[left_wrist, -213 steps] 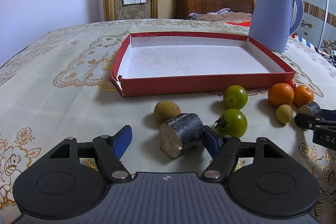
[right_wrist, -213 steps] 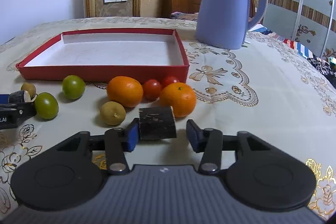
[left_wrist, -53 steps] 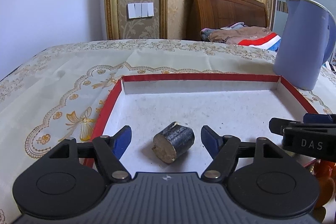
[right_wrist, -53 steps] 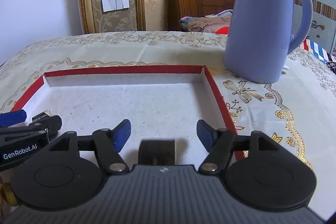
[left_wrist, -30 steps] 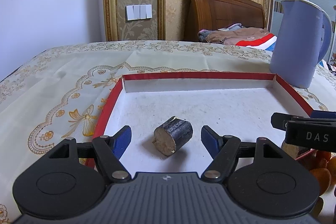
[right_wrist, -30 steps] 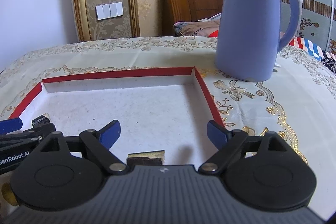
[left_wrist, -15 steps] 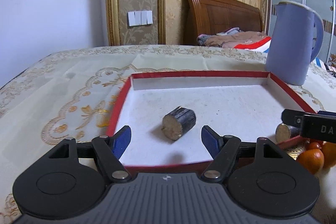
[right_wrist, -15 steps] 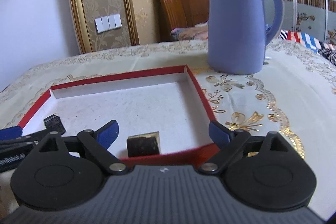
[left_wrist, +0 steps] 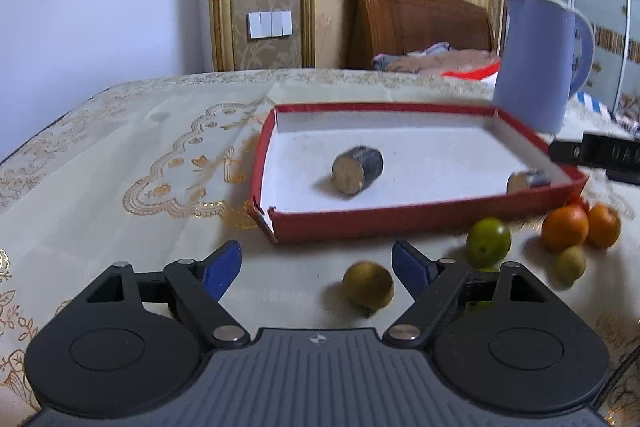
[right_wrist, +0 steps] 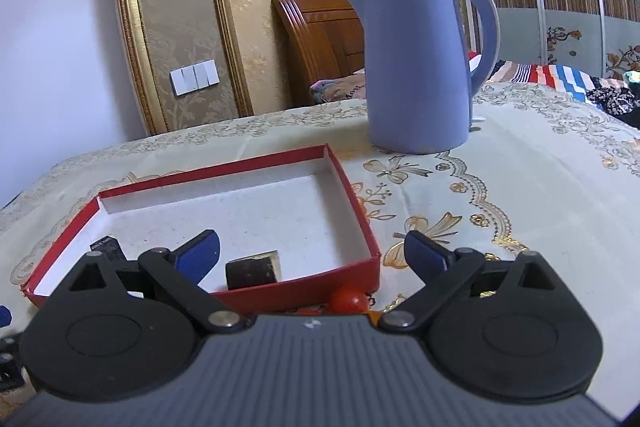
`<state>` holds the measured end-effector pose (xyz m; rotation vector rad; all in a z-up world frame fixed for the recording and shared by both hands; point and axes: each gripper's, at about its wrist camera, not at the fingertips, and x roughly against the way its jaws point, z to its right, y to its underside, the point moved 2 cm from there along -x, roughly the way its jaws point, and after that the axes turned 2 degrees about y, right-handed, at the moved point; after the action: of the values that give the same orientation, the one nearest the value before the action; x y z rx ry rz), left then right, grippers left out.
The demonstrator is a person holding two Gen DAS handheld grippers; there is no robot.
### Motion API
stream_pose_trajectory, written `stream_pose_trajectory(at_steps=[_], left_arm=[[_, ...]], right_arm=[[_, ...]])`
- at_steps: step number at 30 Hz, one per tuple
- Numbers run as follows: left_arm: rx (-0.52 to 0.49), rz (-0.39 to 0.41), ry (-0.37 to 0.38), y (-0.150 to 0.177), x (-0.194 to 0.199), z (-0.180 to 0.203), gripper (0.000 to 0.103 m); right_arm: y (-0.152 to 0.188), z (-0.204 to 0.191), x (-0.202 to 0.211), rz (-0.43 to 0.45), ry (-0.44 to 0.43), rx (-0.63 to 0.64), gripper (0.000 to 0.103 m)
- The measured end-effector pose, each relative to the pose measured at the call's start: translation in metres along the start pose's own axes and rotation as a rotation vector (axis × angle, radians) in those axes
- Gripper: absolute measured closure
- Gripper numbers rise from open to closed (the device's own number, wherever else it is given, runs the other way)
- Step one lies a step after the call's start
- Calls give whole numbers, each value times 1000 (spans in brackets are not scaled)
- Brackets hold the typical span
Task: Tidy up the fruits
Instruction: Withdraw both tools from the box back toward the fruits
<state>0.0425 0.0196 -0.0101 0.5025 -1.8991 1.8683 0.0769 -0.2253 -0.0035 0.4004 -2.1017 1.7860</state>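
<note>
A red tray (left_wrist: 420, 217) with a white floor holds two dark cylindrical cane pieces, one in the middle (left_wrist: 357, 171) and one at its front right corner (left_wrist: 528, 181). In front of it lie a yellow-green fruit (left_wrist: 368, 289), a green tomato (left_wrist: 489, 238), two oranges (left_wrist: 565, 227) and a small lime (left_wrist: 568, 265). My left gripper (left_wrist: 318, 265) is open and empty, low over the cloth before the tray. My right gripper (right_wrist: 310, 253) is open and empty above the tray's front right corner (right_wrist: 362, 273); the cane piece (right_wrist: 252, 273) lies below it, a red tomato (right_wrist: 348, 301) just outside.
A blue kettle (right_wrist: 418, 67) stands behind the tray's right side. The table has a cream embroidered cloth (left_wrist: 120, 187). A bed headboard (left_wrist: 416, 23) and wall lie beyond.
Both grippers have drawn back from the tray, leaving the two cane pieces inside it. The loose fruits have come into the left wrist view.
</note>
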Motion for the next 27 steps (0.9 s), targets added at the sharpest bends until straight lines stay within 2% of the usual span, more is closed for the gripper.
stream_pose_trajectory(at_steps=[6, 9, 12, 14, 18, 22, 23, 27], left_arm=[[17, -34, 28, 3, -6, -1, 20], [14, -21, 76, 7, 1, 0, 20], [-23, -19, 46, 9, 2, 8, 20], [-9, -46, 65, 9, -3, 6, 20], [58, -85, 41, 8, -11, -5, 21], [39, -89, 33, 8, -12, -4, 21], [30, -88, 31, 9, -12, -3, 22], [-3, -82, 52, 9, -10, 2, 45]], right_arm=[[1, 0, 1, -2, 4, 1, 5], [1, 0, -1, -10, 1, -3, 5], [1, 0, 0, -10, -2, -4, 5], [1, 0, 0, -10, -3, -3, 5], [2, 0, -1, -14, -3, -1, 5], [2, 0, -1, -15, 0, 1, 5], [2, 0, -1, -15, 2, 2, 5], [3, 0, -3, -25, 9, 3, 5]])
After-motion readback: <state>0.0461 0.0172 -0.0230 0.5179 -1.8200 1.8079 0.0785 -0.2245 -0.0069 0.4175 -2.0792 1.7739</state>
